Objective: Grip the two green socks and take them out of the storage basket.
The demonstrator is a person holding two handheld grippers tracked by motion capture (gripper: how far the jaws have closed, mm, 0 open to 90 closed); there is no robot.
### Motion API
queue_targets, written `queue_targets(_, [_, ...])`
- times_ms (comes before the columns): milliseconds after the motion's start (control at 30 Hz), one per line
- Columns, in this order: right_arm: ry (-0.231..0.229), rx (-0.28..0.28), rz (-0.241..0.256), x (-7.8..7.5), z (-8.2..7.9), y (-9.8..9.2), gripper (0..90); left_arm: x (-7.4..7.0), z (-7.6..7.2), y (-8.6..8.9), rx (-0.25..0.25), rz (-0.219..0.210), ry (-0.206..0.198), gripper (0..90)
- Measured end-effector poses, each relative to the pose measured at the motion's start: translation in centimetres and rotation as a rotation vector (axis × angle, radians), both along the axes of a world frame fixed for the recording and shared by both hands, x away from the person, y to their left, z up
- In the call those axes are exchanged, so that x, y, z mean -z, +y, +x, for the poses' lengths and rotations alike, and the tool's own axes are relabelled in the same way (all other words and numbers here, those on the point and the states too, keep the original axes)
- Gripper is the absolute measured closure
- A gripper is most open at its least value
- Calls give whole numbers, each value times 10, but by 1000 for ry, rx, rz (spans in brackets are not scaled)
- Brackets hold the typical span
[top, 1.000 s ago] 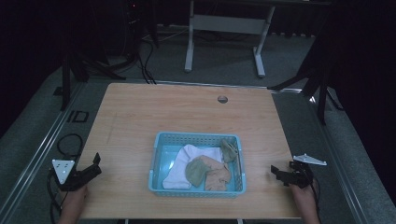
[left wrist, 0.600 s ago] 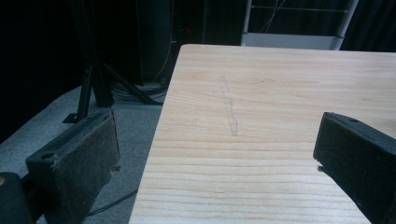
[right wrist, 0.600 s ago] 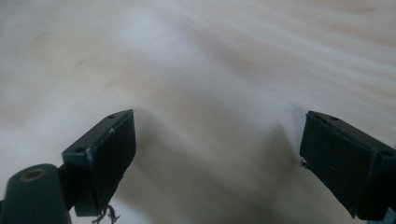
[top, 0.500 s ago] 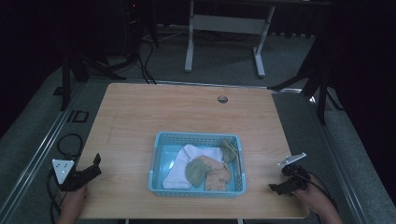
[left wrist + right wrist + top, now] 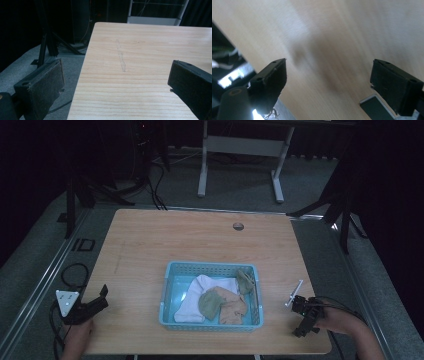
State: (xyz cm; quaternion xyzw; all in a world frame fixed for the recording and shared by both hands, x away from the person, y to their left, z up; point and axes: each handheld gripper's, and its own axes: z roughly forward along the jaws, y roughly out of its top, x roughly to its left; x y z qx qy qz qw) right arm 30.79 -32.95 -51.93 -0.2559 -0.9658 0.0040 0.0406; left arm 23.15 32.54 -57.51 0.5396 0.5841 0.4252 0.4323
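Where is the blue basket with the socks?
In the high view, the blue basket sits on the wooden table, near its front edge and a bit right of the middle, between the left tongs and the right tongs.

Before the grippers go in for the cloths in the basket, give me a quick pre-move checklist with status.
1. Left gripper open and holding nothing: ok, its jaws stand wide apart over bare wood in the left gripper view.
2. Right gripper open and holding nothing: ok, jaws apart, nothing between them.
3. Basket upright and fully on the table: ok.
4. Cloths inside the basket: ok, the white cloth, green cloth and peach cloth overlap; a fourth piece lies against the right wall.
5. Path from each gripper to the basket clear: ok, bare tabletop on both sides.
6. Right gripper aimed at the basket: cannot tell, its view is blurred.
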Motion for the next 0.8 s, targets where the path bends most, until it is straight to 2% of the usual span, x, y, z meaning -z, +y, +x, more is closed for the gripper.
queue_targets(67, [32, -41, -25, 2, -1, 4, 146, 0, 0, 0, 6, -1, -1, 7])
queue_targets(133, [30, -77, -40, 3, -1, 7, 146, 0, 0, 0, 7, -2, 0, 7])
queue_targets(267, [39, -139, -34, 4, -2, 15, 146, 0, 0, 1, 11, -6, 2, 7])
queue_targets(333, [59, -165, -27, 4, -3, 18, 146, 0, 0, 0, 13, -3, 7, 7])
queue_targets(433, [60, -208, -37, 0, -4, 23, 151, 0, 0, 1, 11, -6, 8, 7])
queue_targets(600, [49, -279, -32, -10, -4, 38, 154, 0, 0, 1, 15, -8, 9, 7])
queue_targets(700, [37, -313, -36, -21, -4, 50, 154, 0, 0, 1, 14, -5, 10, 7])
queue_targets(800, [40, -351, -19, -33, -4, 62, 156, 0, 0, 1, 15, -4, 10, 7])
